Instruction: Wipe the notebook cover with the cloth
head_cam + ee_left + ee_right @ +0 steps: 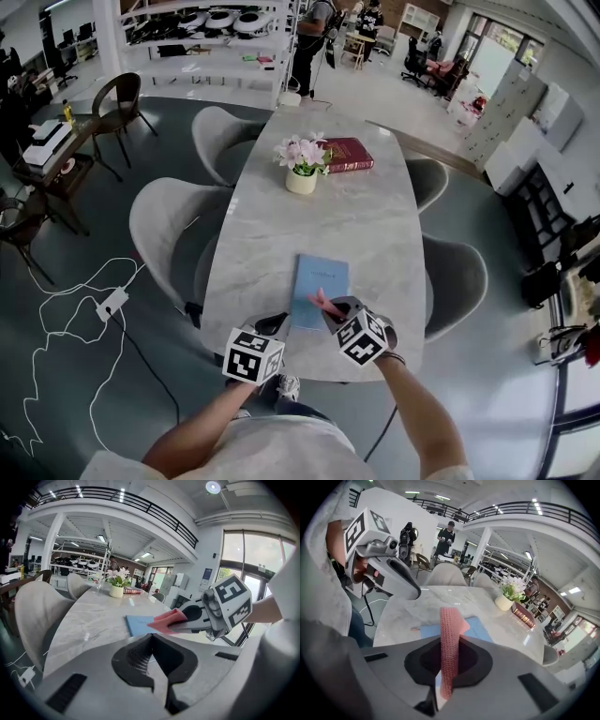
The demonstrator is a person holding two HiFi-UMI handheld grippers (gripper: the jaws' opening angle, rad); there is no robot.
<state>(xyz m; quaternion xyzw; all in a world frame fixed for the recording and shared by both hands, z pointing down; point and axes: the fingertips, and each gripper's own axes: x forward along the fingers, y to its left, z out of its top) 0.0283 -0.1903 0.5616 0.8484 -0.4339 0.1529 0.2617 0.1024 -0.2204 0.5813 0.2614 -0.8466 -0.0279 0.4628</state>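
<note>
The pink cloth [450,639] was a soft, open-knit rag. It looked light and floppy, and it was pinched edge-on between the right gripper's [330,314] jaws with its end poking past the tips. Right under those tips the thin light-blue notebook [319,281] lay flat on the marble tabletop [328,216]. The cover looked smooth, so I'd guess it skates around when rubbed. The left gripper [274,325], closed on nothing, sat just beside the notebook's near corner, and pressing down there would probably pin it. Well beyond both were potted flowers [301,173] and a red hardback [347,154].
</note>
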